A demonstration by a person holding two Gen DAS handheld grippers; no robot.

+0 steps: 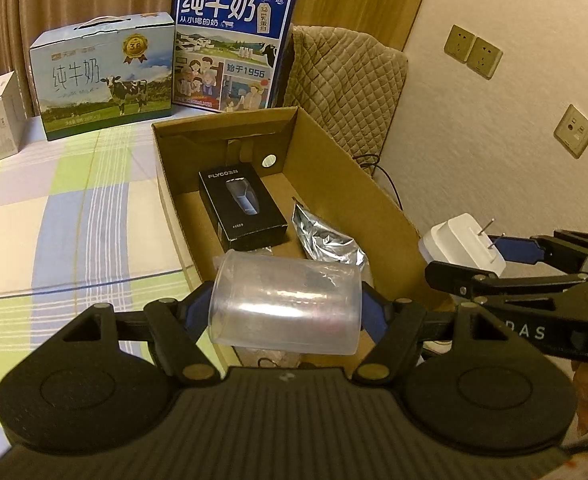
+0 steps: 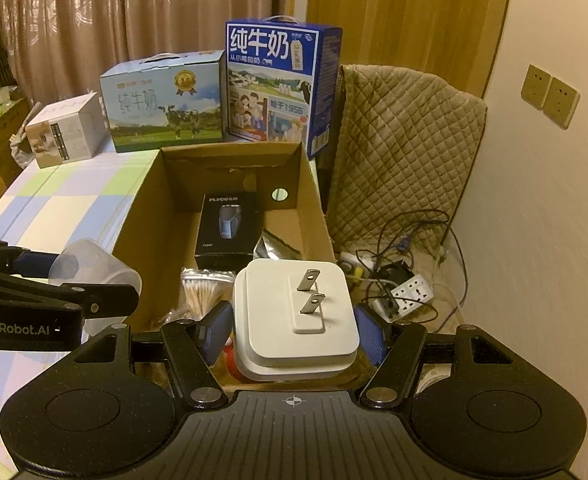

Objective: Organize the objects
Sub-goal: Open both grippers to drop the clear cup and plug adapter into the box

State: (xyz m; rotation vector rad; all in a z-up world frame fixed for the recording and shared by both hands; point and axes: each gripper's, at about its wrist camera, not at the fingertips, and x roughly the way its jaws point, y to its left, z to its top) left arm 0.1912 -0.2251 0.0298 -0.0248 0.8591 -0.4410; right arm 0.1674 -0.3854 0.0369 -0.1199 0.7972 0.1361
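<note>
The left gripper [image 1: 286, 312] pinches a clear plastic cup [image 1: 286, 304] between its fingers, the cup lying on its side with its long axis across the grip, mouth toward 3 o'clock. The right gripper [image 2: 294, 332] clamps a white plug adapter [image 2: 294, 316], flat side up, its two prongs pointing up and toward 12 o'clock. Both loads hang over the near end of the open cardboard box [image 2: 150, 200], which stretches away toward 12 o'clock on the checked bed sheet [image 1: 54, 216]. Below the adapter lies a pack of cotton swabs [image 2: 202, 292]; farther in sit a silver foil pouch [image 1: 326, 240] and a black FLYCO shaver box [image 1: 240, 204]. Judging from this, each release is a short drop straight down, the cup at the box's 9 o'clock side, the adapter at 3 o'clock.
</note>
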